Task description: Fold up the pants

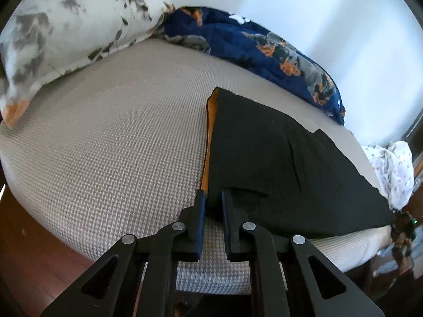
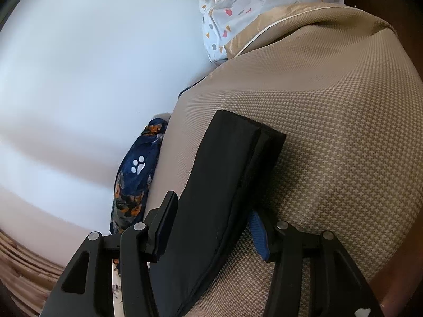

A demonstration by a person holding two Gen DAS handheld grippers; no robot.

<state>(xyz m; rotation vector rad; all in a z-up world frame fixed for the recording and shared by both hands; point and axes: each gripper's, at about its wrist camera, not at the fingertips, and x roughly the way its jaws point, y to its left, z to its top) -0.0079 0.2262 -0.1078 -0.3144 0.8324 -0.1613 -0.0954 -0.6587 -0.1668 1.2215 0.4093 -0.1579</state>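
Black pants with an orange inner lining lie flat on the beige bed. My left gripper sits at the pants' near corner, jaws narrowly apart around the fabric edge. In the right wrist view the pants show as a folded black strip running away between the jaws. My right gripper is open, its fingers on either side of the strip, low over the bed.
A floral pillow lies at the far left. A navy paw-print blanket lies along the wall; it also shows in the right wrist view. White patterned cloth sits at the bed's end. Wood floor lies below the bed edge.
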